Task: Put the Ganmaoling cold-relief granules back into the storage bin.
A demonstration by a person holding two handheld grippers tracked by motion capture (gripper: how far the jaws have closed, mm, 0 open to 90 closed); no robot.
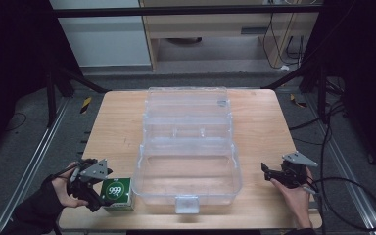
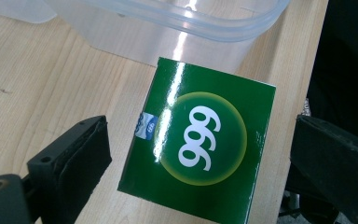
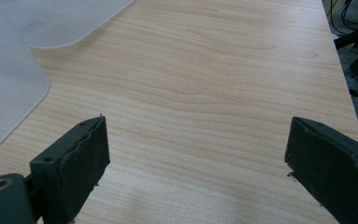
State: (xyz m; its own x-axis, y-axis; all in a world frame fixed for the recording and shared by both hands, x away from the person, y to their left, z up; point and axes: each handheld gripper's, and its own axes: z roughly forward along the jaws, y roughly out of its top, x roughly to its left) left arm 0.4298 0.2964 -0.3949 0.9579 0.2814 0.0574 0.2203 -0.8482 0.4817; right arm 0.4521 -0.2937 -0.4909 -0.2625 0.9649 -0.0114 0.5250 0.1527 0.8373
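A green box marked "999" [image 1: 116, 193] [image 2: 201, 140] lies flat on the wooden table [image 1: 117, 127] near its front left corner, just left of a clear plastic case [image 1: 188, 152] [image 2: 168, 23] whose lid stands open. My left gripper [image 1: 94, 188] [image 2: 200, 158] is open, a jaw on each side of the box, with gaps between the pads and the box. My right gripper [image 1: 269, 172] [image 3: 198, 158] is open over bare wood to the right of the case, nothing between its jaws.
The clear case [image 3: 9, 70] takes up the table's middle, its lid laid back toward the far edge. Bare wood lies right of it. Cables [image 1: 342, 186] trail off the table's right side. The front edge runs close behind both hands.
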